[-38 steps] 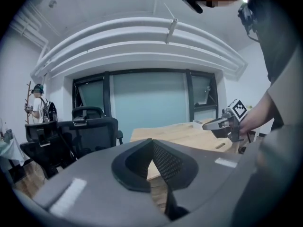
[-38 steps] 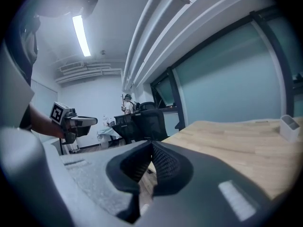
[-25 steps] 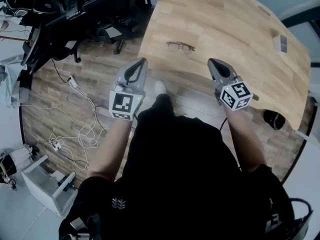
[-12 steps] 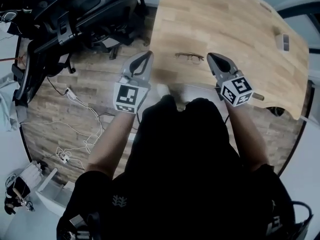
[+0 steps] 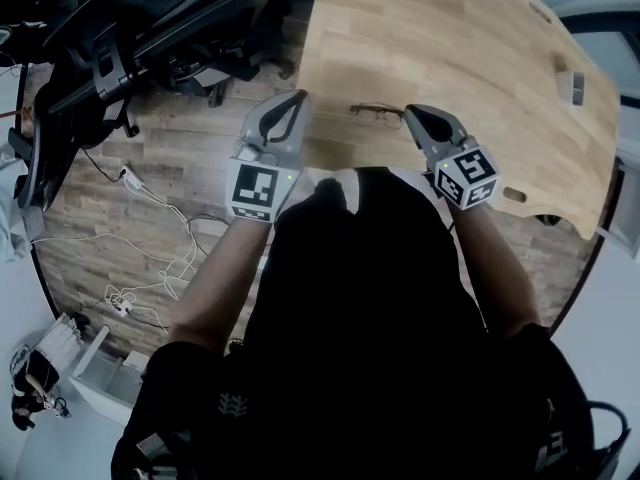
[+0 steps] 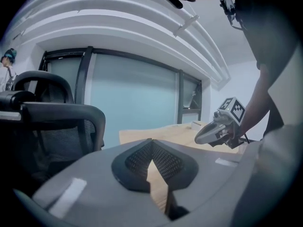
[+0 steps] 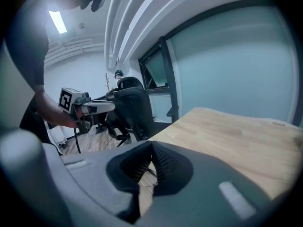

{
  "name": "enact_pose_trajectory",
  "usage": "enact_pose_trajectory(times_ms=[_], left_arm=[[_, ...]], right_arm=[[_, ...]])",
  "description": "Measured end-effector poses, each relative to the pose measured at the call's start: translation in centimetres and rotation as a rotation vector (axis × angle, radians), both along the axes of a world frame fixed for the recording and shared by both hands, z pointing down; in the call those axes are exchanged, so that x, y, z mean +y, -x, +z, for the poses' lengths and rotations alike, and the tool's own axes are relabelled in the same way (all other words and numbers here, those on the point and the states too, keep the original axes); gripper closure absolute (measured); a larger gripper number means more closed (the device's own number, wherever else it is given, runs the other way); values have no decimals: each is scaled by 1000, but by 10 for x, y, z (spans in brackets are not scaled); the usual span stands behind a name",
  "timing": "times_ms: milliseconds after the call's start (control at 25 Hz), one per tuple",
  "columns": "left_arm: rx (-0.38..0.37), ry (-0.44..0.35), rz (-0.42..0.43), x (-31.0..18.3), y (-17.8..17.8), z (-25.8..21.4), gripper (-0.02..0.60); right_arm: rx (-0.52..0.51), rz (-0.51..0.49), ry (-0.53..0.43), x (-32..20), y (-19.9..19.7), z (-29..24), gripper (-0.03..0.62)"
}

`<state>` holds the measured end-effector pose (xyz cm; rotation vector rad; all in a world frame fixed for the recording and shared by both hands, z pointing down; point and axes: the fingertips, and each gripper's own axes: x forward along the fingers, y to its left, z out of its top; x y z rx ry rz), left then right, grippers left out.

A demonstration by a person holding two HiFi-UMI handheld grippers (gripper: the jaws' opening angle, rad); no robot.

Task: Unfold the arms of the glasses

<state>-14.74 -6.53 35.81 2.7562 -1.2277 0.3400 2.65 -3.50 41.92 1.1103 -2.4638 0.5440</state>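
Observation:
A pair of thin-rimmed glasses [image 5: 378, 114] lies on the wooden table [image 5: 470, 58] near its front edge, arms folded as far as I can tell. My left gripper [image 5: 297, 98] is shut and empty, at the table's left edge, left of the glasses. My right gripper [image 5: 410, 113] is shut and empty, its tip just right of the glasses and close to them. In the right gripper view part of the glasses' wire rim [image 7: 144, 181] shows just past the closed jaws. The left gripper view shows the table top [image 6: 161, 134] and the right gripper [image 6: 199, 137] across it.
Black office chairs [image 5: 150, 28] stand to the left of the table. Cables and a power strip [image 5: 140, 268] lie on the wood floor. A small white box [image 5: 578, 86] sits at the table's far right. Glass partition walls [image 6: 132, 98] stand behind the table.
Both grippers have moved forward and down toward the table; the right one now sits beside the glasses. Both stay shut.

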Motion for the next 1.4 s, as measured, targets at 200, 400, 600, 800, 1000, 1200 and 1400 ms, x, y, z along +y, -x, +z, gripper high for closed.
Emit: enact_pose_trajectory(times_ms=[200, 400, 600, 800, 1000, 1200, 1400], left_arm=[[-24, 42, -28, -5, -3, 19, 575], [-73, 85, -58, -17, -6, 49, 575], [-62, 122, -47, -19, -27, 72, 575], [-69, 168, -52, -17, -35, 95, 575], [-86, 209, -62, -9, -34, 111, 575], [-120, 225, -79, -4, -25, 118, 575], [-97, 243, -53, 0, -30, 124, 575]], right_arm=[[48, -89, -6, -10, 4, 20, 592], [120, -137, 12, -21, 3, 54, 588], [103, -285, 29, -19, 16, 76, 525], [134, -452, 80, -11, 38, 104, 522], [182, -510, 98, -10, 44, 126, 522], [232, -556, 133, -7, 48, 145, 536], [204, -558, 90, -6, 48, 134, 571]])
